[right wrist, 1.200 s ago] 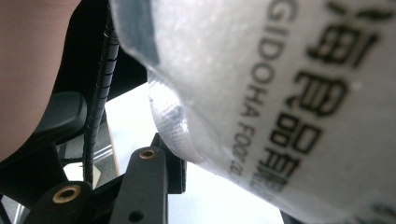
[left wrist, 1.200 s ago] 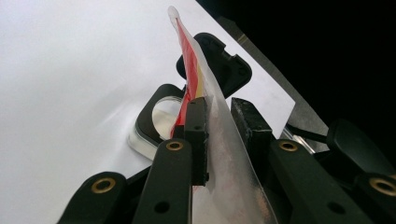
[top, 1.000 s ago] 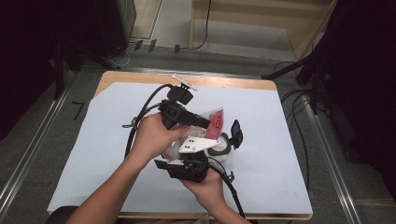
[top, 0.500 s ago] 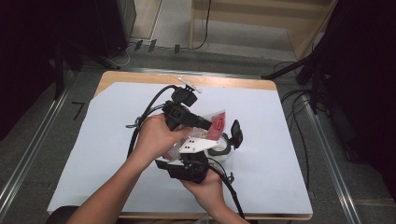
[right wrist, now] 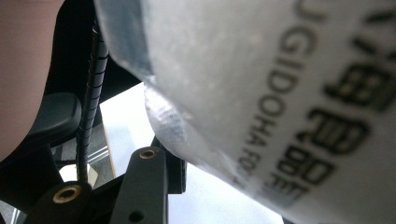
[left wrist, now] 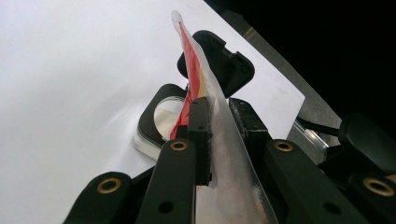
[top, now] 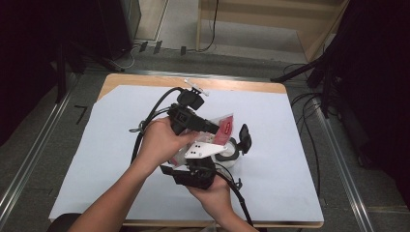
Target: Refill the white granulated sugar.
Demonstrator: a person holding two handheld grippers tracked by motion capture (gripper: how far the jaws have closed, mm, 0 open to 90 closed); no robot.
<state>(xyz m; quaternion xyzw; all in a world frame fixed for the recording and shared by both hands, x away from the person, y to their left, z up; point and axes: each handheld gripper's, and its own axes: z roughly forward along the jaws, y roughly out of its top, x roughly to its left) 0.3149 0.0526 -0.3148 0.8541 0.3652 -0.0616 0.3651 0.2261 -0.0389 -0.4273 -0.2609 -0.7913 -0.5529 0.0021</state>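
A clear pouch with a red and yellow print (top: 223, 126) hangs between my two grippers above the middle of the table. My left gripper (top: 212, 129) comes in from the left and is shut on the pouch's (left wrist: 194, 56) edge; in the left gripper view its jaws (left wrist: 222, 114) pinch the film flat. My right gripper (top: 209, 157) reaches up from the near side. Its one visible finger (right wrist: 147, 184) presses against the printed pouch (right wrist: 280, 93), shut on it. Under the pouch a small clear container with a black rim (top: 227, 153) stands on the table, its hinged black lid (top: 245, 137) swung open.
A pale sheet (top: 290, 145) covers the wooden table (top: 145, 79). Black cables (top: 150, 113) trail from both grippers across the left and near side. A small white object (top: 194, 87) lies at the far edge. Metal floor rails (top: 29, 159) run beside the table.
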